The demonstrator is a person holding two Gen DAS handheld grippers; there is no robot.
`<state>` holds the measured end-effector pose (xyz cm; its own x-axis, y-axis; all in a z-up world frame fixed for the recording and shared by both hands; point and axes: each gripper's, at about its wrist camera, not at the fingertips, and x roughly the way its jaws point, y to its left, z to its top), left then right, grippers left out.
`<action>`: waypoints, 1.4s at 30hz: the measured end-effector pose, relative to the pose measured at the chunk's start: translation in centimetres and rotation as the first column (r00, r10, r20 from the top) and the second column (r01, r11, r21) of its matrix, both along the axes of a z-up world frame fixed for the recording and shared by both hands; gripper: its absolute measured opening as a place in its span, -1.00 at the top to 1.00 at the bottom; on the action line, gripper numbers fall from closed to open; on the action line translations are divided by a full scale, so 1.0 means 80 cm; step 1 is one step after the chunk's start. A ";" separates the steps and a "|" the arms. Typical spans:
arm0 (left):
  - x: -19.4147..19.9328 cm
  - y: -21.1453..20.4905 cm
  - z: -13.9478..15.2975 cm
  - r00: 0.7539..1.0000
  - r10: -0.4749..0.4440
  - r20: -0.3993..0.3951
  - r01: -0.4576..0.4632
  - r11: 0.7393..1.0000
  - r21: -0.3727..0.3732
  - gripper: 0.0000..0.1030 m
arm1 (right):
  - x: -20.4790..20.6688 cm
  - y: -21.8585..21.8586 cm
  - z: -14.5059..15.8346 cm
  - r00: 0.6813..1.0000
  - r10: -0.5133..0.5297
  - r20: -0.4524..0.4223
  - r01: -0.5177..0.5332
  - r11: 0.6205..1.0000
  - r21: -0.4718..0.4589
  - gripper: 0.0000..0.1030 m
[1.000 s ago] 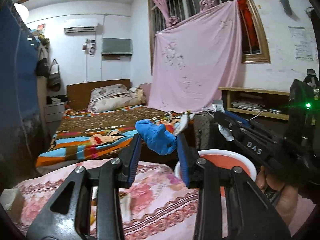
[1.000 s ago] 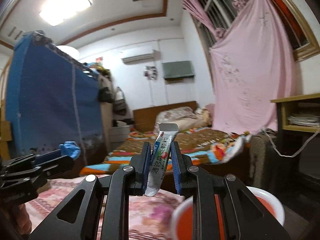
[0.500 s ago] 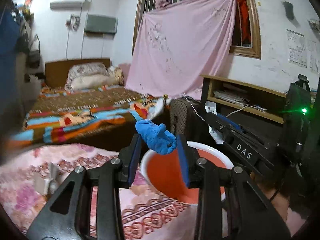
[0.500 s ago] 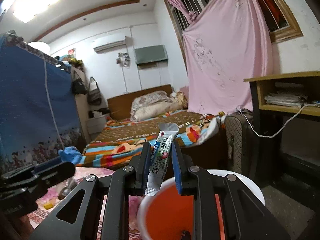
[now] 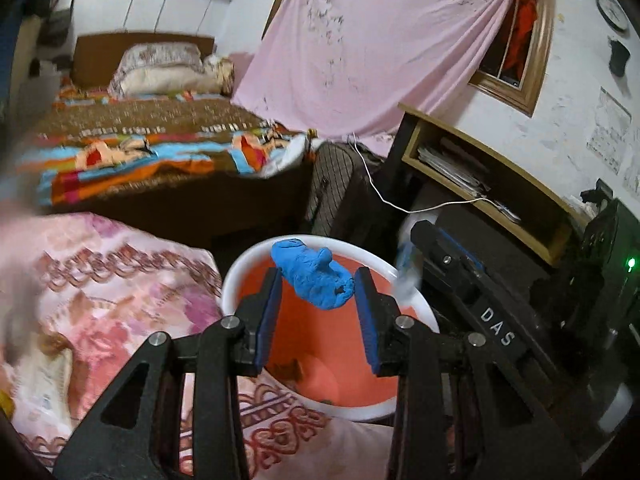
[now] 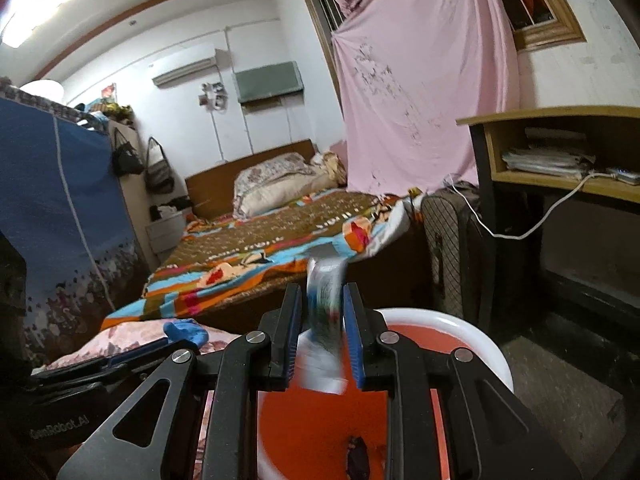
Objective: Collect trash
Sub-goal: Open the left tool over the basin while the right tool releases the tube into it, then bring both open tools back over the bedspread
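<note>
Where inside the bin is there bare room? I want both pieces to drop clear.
Most of the orange bin floor is bare under the left gripper with its blue wad. Dark scraps lie near the bottom. The right gripper, sachet and white rim crowd one side.

Below the left gripper (image 5: 316, 300) lies a surface under a pink floral cloth (image 5: 120, 300), perhaps a low bed or a desk; the blur hides which. Just right of it, under both grippers, a white-rimmed orange bin (image 5: 424, 312) stands on the dark floor (image 6: 560, 392), with dark scraps on its bottom. Ahead of the right gripper (image 6: 322, 312) a bed (image 6: 256, 248) carries a striped blanket and pillows. To the right, a wooden shelf (image 6: 560, 180) holds stacked papers.
</note>
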<state>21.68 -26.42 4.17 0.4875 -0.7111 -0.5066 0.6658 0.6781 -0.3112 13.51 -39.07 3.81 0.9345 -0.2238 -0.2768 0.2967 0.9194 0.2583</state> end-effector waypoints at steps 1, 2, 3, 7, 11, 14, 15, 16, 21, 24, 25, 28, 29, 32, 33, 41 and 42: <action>0.002 -0.003 -0.002 1.000 -0.004 -0.019 0.004 1.000 0.003 0.57 | 0.001 -0.002 -0.002 1.000 -0.003 -0.009 0.003 1.000 0.005 0.60; 0.004 -0.006 -0.004 1.000 -0.003 -0.029 0.003 1.000 0.007 0.55 | 0.002 -0.003 -0.003 1.000 -0.006 -0.019 0.007 1.000 0.012 0.57; 0.004 -0.006 -0.005 0.999 -0.001 -0.036 0.001 1.000 0.009 0.52 | 0.003 -0.004 -0.005 1.000 -0.008 -0.026 0.009 1.000 0.019 0.56; 0.008 -0.003 -0.010 0.998 0.012 -0.070 -0.012 1.000 0.007 0.41 | 0.003 -0.009 -0.007 0.999 -0.017 -0.036 0.018 0.999 0.034 0.41; 0.009 0.006 -0.010 0.996 0.034 -0.079 -0.034 0.999 -0.003 0.31 | 0.003 -0.011 -0.008 0.999 -0.017 -0.040 0.018 0.999 0.033 0.39; 0.010 0.012 -0.009 0.996 0.051 -0.078 -0.052 0.999 -0.008 0.26 | 0.004 -0.011 -0.008 0.999 -0.013 -0.043 0.014 0.999 0.030 0.32; 0.009 0.015 -0.008 0.995 0.060 -0.075 -0.060 0.998 -0.008 0.24 | 0.003 -0.010 -0.008 0.999 -0.011 -0.043 0.012 1.000 0.026 0.29; 0.010 0.018 -0.008 0.995 0.068 -0.072 -0.069 0.998 -0.006 0.22 | 0.004 -0.009 -0.008 0.999 -0.009 -0.042 0.010 1.000 0.023 0.24; 0.009 0.039 -0.004 0.991 0.125 -0.052 -0.125 0.992 -0.010 -0.05 | 0.002 0.000 -0.004 1.000 -0.001 -0.026 0.001 1.000 -0.001 0.10; 0.007 0.057 0.000 0.985 0.171 -0.037 -0.172 0.985 -0.023 -0.20 | 0.003 0.005 0.000 1.000 0.004 -0.010 -0.004 1.000 -0.012 0.01; 0.005 0.064 0.001 0.982 0.188 -0.029 -0.189 0.982 -0.026 -0.22 | 0.003 0.007 0.001 1.000 0.005 -0.004 -0.005 1.000 -0.015 -0.14; 0.000 0.085 0.006 0.972 0.237 -0.004 -0.237 0.971 -0.036 -0.37 | 0.000 0.014 0.005 0.999 0.012 0.030 -0.011 1.000 -0.021 -0.53; -0.002 0.093 0.008 0.967 0.255 0.005 -0.255 0.966 -0.041 -0.40 | -0.001 0.016 0.007 0.999 0.017 0.044 -0.016 1.000 -0.021 -0.55; -0.009 0.120 0.010 0.946 0.322 0.028 -0.320 0.946 -0.051 -0.63 | -0.002 0.023 0.011 0.997 0.027 0.069 -0.025 0.999 -0.030 -0.69; -0.012 0.131 0.010 0.935 0.353 0.038 -0.350 0.935 -0.059 -0.73 | -0.002 0.026 0.012 0.997 0.030 0.077 -0.028 0.999 -0.032 -0.73; -0.036 0.199 0.014 0.834 0.536 0.127 -0.531 0.844 -0.074 -0.78 | -0.003 0.065 0.022 0.981 0.122 0.152 -0.110 0.990 -0.085 -1.00; -0.039 0.208 0.016 0.821 0.554 0.141 -0.549 0.833 -0.078 -0.78 | -0.005 0.072 0.024 0.976 0.139 0.166 -0.123 0.987 -0.100 -1.00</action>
